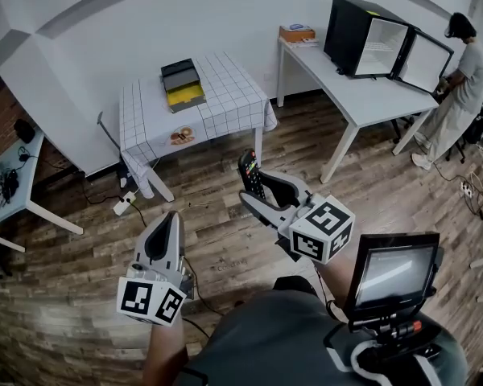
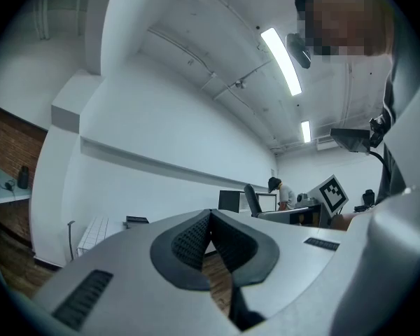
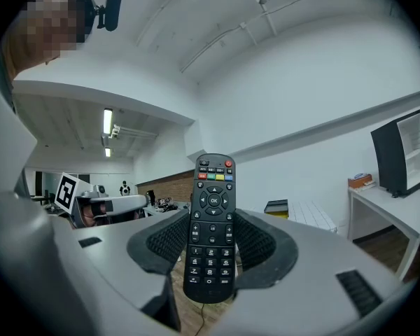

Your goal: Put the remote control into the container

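Over wooden floor [image 1: 370, 191], remote control [image 3: 211, 229] stands upright, clamped between right tongs [image 3: 211, 247].

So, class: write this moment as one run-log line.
right gripper: shut on remote control, upright | left gripper: shut, empty | container: on checked table | remote not yet in container

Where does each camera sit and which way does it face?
Head view: on the person's head, looking steeply down at the floor; shows forearms, left gripper, right gripper holding the remote control.
Left gripper view: on the left gripper, looking level along its closed jaws toward the wall; person upper right.
Right gripper view: on the right gripper, looking level past the clamped remote control toward the container; person upper left.
Shared: head and right gripper views both show the container on the checked table.
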Tool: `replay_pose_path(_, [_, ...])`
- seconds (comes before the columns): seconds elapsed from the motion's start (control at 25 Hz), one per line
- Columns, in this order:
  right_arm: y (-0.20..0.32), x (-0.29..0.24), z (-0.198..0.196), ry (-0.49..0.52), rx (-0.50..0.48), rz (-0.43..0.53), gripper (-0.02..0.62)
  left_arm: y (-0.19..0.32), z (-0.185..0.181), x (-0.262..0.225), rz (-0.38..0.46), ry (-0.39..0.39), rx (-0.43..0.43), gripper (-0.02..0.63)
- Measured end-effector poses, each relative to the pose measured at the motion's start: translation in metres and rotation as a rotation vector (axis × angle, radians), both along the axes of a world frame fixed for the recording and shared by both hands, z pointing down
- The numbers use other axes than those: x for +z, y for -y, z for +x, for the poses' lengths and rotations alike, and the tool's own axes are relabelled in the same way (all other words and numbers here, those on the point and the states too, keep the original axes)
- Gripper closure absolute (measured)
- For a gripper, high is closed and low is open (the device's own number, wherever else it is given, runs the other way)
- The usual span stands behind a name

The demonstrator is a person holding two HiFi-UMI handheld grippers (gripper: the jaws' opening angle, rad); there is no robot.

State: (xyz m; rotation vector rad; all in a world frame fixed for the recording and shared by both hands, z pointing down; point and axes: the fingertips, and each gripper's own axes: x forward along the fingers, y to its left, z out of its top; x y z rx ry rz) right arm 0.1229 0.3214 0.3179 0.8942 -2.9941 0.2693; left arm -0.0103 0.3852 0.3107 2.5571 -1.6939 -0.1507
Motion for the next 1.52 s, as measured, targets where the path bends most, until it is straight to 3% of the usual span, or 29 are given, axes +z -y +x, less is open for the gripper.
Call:
replay_pose_path(0.24, [0.008, 0.002, -0.012, -0.011, 0.003, -0.007, 0.385, 0.01, -0.009, 0.001, -0.01, 0.014, 0.021, 0.598])
replay_pose_path(0.44, [0.043, 0.006, -0.014, 0.034, -0.005, -0.02, 0.385, 0.042, -0.014, 0.004, -0.017, 0.031, -0.015, 0.598])
replay_pose_path(1.16, [0.265, 0.007, 0.025, 0.051, -0.075, -0.025, 0.385, 0.255, 0.021, 0.002, -0.069, 0.066, -0.119, 0.598])
replay_pose_path(1.52, [0.344, 0.019, 0.01, 0.065, -0.117, -0.058, 0.385, 0.326, 0.001, 0.009, -0.112, 0.091, -0.206, 0.598])
